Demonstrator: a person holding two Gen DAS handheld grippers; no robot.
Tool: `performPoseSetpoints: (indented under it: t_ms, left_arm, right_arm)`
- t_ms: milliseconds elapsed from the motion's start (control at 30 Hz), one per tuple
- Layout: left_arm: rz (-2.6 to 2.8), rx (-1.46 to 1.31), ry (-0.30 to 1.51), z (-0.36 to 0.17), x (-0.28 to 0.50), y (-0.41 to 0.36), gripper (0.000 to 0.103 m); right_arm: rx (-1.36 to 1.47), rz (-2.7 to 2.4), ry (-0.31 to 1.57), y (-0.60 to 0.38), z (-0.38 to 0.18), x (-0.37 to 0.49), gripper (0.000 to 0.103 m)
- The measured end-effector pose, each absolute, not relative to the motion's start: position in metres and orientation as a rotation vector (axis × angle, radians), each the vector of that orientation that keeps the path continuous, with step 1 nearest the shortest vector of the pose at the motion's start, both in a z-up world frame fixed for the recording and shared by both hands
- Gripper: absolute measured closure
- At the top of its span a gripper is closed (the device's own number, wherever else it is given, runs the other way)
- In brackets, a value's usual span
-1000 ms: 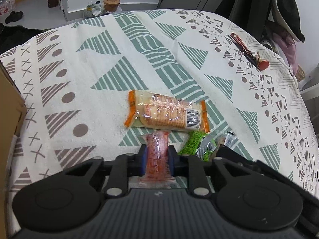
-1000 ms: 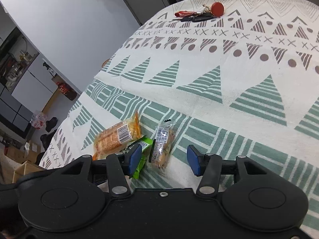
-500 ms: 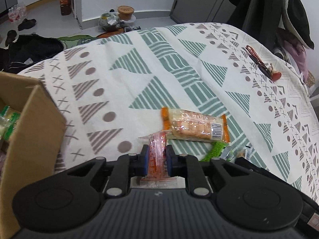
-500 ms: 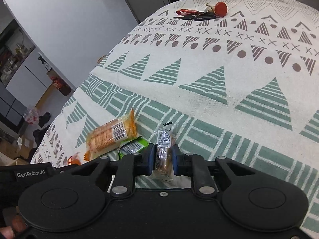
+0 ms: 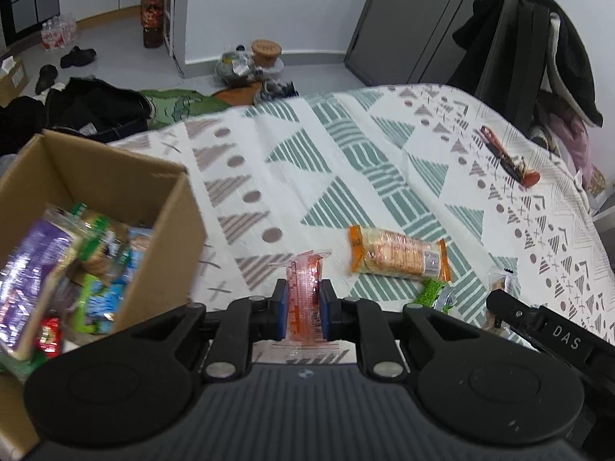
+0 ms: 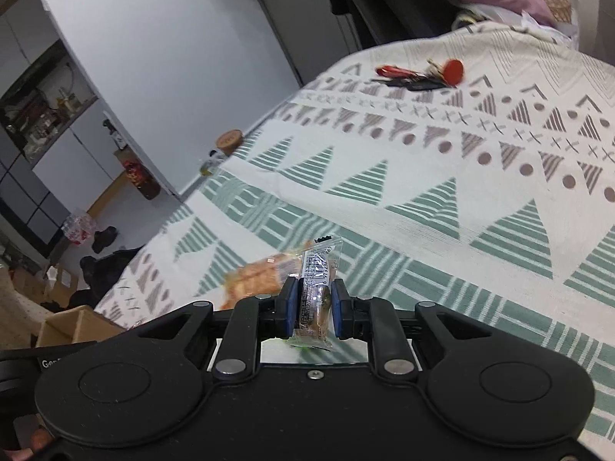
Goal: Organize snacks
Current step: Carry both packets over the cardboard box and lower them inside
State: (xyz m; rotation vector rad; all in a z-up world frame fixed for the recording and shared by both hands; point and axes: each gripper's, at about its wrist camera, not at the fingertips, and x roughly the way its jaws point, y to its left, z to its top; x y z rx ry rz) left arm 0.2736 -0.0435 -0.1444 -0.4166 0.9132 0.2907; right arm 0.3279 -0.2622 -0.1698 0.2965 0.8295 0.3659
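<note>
Snacks are spread across a desk covered by a patterned cloth [image 5: 346,176] of green striped triangles and brown dots. The left gripper [image 5: 302,309] is closed on a red-orange sachet [image 5: 304,292], its blue pads pressed against both sides of the packet, which stands upright between them and is lifted off the cloth. To the left of it sits a cardboard box [image 5: 115,176], open at the top and already holding a jumble of wrapped snacks in purple, green, blue and red.

Beyond the left gripper, an orange cracker pack [image 5: 398,255] lies flat on the cloth. Just beside its near right corner is a small green packet [image 5: 432,295], partly hidden behind the gripper body. In the left wrist view the right gripper's black body enters at the lower right edge.

The right gripper [image 6: 314,309] is likewise closed, clamping a clear-wrapped snack bar [image 6: 317,288] with a barcode on its wrapper; the bar stands on end between the blue pads, its top seal poking above them. In this view the orange cracker pack [image 6: 257,276] shows blurred, just behind and left of the held bar.

At the far side of the cloth, well apart from the snacks, lies a bunch of keys [image 6: 419,75] with a red round tag.
</note>
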Motion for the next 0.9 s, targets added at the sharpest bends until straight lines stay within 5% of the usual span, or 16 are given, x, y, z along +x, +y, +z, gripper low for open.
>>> performPoseSetpoints:
  t_ms: [900]
  left_arm:
    - [0.416,-0.451,0.770,-0.085,0.187,0.019,0.088]
  right_arm:
    - [0.227,0.598,0.730,-0.186,-0.115,0.260,0.085]
